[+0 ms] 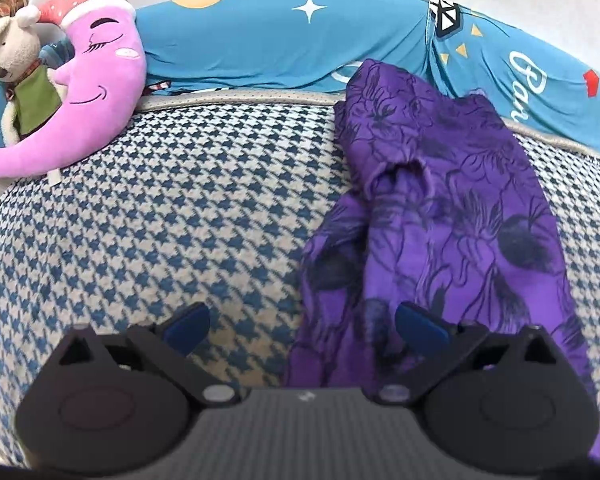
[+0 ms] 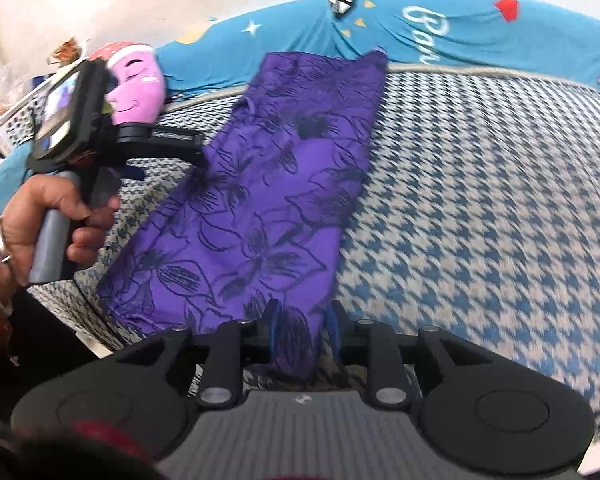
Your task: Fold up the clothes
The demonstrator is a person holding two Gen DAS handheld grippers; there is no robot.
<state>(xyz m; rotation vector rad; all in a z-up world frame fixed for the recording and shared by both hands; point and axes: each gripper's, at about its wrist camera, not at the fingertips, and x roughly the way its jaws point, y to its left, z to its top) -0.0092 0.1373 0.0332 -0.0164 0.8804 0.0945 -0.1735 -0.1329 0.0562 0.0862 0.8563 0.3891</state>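
Writing: white script "Ba…" on teal bedding (image 2: 440,20) at the bed's (image 2: 480,200) far edge.
Left tool (image 1: 300,324): apart, empty.
Right tool (image 2: 303,330): slightly apart around the purple floral garment (image 2: 268,200) hem.

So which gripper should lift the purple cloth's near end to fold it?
Probably the right gripper: the purple cloth already has its near corner between those fingers. The left gripper is wide open at the cloth's side edge, gripping nothing.

Unclear or cut off, both wrist views

I log: purple garment (image 2: 260,200), near corner hidden behind right gripper (image 2: 302,328), pad contact unreadable; houndstooth cover (image 2: 480,220) motion-blurred; blue bedding (image 1: 260,40) lettering cut by the frame edge; my left hand (image 2: 40,220) cropped at the wrist.
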